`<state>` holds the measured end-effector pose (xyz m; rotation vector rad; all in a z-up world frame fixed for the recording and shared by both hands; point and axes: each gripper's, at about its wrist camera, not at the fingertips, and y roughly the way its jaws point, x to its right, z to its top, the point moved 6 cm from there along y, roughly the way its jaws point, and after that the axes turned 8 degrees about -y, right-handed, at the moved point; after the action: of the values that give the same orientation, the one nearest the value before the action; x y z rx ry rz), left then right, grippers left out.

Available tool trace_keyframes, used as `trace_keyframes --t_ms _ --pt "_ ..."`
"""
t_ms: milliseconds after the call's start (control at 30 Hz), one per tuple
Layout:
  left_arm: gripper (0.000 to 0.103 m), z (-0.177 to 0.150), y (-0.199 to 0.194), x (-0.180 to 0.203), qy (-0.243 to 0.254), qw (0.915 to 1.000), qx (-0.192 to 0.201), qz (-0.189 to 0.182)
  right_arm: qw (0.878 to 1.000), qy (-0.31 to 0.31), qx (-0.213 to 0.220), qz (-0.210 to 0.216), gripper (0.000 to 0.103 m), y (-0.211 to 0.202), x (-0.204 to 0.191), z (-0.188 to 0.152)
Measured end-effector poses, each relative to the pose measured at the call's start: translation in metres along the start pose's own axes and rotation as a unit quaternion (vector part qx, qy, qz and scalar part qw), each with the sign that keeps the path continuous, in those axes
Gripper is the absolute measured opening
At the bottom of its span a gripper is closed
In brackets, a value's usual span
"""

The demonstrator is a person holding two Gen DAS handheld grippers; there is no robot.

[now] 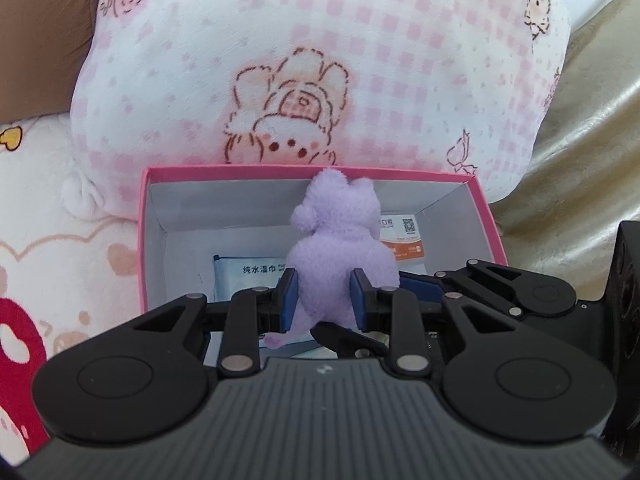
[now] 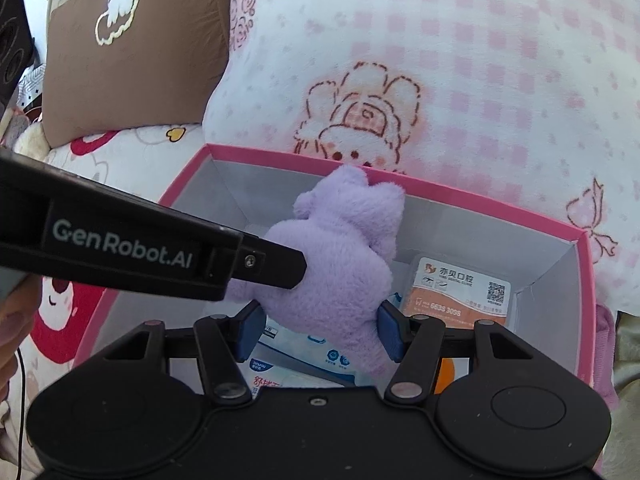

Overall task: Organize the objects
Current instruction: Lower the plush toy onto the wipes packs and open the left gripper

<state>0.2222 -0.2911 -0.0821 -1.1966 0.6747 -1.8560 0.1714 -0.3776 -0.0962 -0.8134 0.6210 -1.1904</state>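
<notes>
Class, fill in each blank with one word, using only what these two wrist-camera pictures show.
1. The left gripper and the right gripper both grip a plush toy whose colour is ___.
2. The open box by the toy has a rim coloured ___.
3. The card with a QR code lies ___ the box.

Missing words: purple; pink; inside.
</notes>
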Motion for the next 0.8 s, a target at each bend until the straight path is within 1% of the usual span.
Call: trace_keyframes --t_ms 200,267,367,467,533,567,633,700,733,800 --pt "0.025 -0.004 0.009 -0.009 -0.014 0.9998 -0.004 0.013 1.000 -0.015 -0.021 -0.011 0.064 0.011 -0.006 0.000" --pt "0.025 -0.007 0.008 -0.009 -0.010 0.9998 0.003 0.016 0.999 -0.013 -0.025 -0.015 0.063 0.013 -0.007 0.001" --pt "0.025 -0.010 0.013 -0.011 -0.011 0.9997 -0.005 0.020 0.999 -0.029 -0.039 -0.016 0.063 0.019 -0.011 -0.001" --pt "0.025 -0.011 0.019 -0.018 -0.029 0.9993 -0.004 0.024 0.998 -0.031 -0.050 -0.018 0.063 0.025 -0.010 -0.002" --pt "0.036 -0.009 0.018 -0.023 -0.037 0.9982 0.013 0.047 0.998 -0.036 -0.044 -0.030 0.065 0.024 -0.008 -0.002" --pt "0.037 -0.009 0.018 -0.023 -0.032 0.9984 0.014 0.045 0.998 -0.037 -0.042 -0.035 0.069 0.023 -0.007 -0.001" --pt "0.039 -0.009 0.014 -0.022 -0.023 0.9989 0.015 0.039 0.998 -0.031 -0.036 -0.036 0.073 0.017 -0.005 -0.002" --pt "0.039 -0.011 0.008 -0.021 -0.020 0.9990 0.017 0.037 0.999 -0.016 -0.019 -0.033 0.073 0.006 -0.001 -0.005" --pt "0.042 -0.012 0.004 -0.021 -0.018 0.9991 0.017 0.035 1.000 -0.005 -0.010 -0.027 0.073 0.001 -0.001 -0.006" --pt "0.045 -0.014 -0.004 -0.022 -0.018 0.9989 0.018 0.038 1.000 0.019 0.011 -0.021 0.073 -0.012 0.001 -0.012"
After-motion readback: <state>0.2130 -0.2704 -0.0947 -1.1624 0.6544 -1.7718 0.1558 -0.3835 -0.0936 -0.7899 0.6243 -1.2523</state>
